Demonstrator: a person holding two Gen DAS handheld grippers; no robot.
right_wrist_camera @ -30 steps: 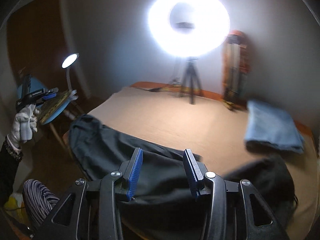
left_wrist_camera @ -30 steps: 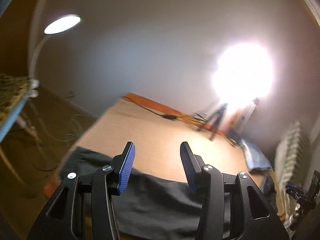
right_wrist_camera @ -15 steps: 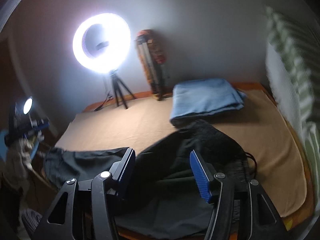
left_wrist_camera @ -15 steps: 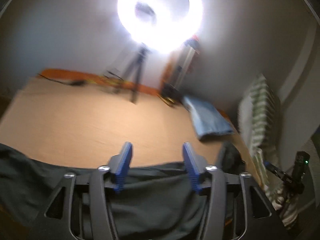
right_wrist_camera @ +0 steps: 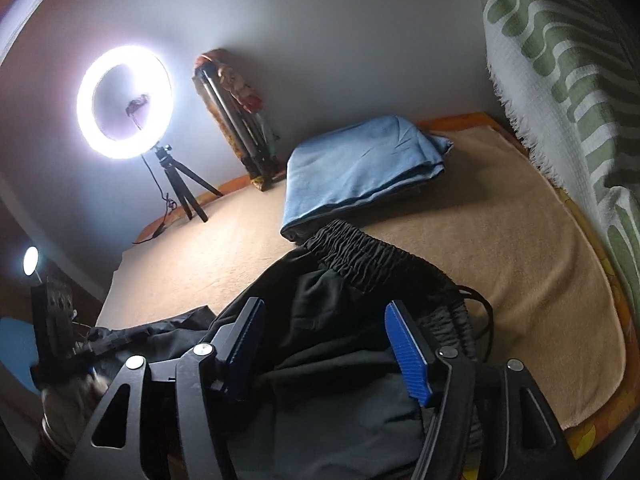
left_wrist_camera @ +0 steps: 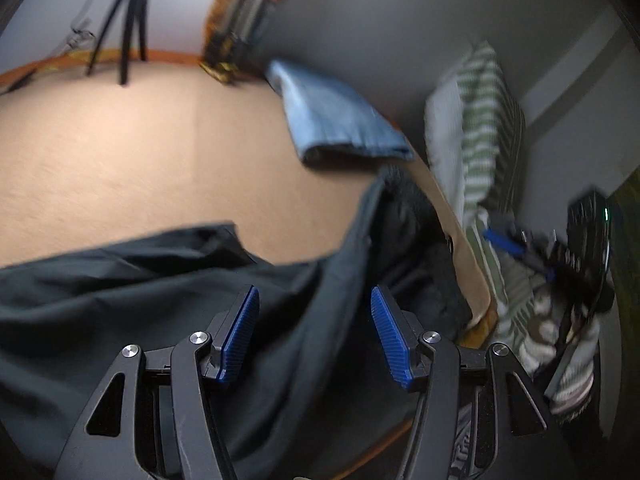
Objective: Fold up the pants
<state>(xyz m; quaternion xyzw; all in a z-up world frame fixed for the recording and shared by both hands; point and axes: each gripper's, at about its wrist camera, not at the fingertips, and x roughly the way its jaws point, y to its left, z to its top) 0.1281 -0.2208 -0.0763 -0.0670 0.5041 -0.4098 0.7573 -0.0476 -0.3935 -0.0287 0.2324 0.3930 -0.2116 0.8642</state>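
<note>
1. Left wrist view: the left claw (left_wrist_camera: 315, 320) hangs released over the black pants (left_wrist_camera: 120, 292), its blue pads apart and pinching no cloth. The picture is smeared by blur.
2. The pants lie crumpled along the near edge of the bed (left_wrist_camera: 140, 152), on its tan cover; the near part is cut off by the frame and by the claw's body.
3. Right wrist view: the right claw (right_wrist_camera: 328, 334) is above the waist end of the pants, its jaws opening. Fabric lies below the gap; the pads do not press on it.
4. The elastic waistband (right_wrist_camera: 360, 252) is clear; a black drawstring (right_wrist_camera: 486, 312) loops beside it.
5. A folded blue cloth (right_wrist_camera: 360, 160) lies behind, just beside the waistband.
6. A ring light (right_wrist_camera: 124, 102) glares, washing out its centre.
</note>
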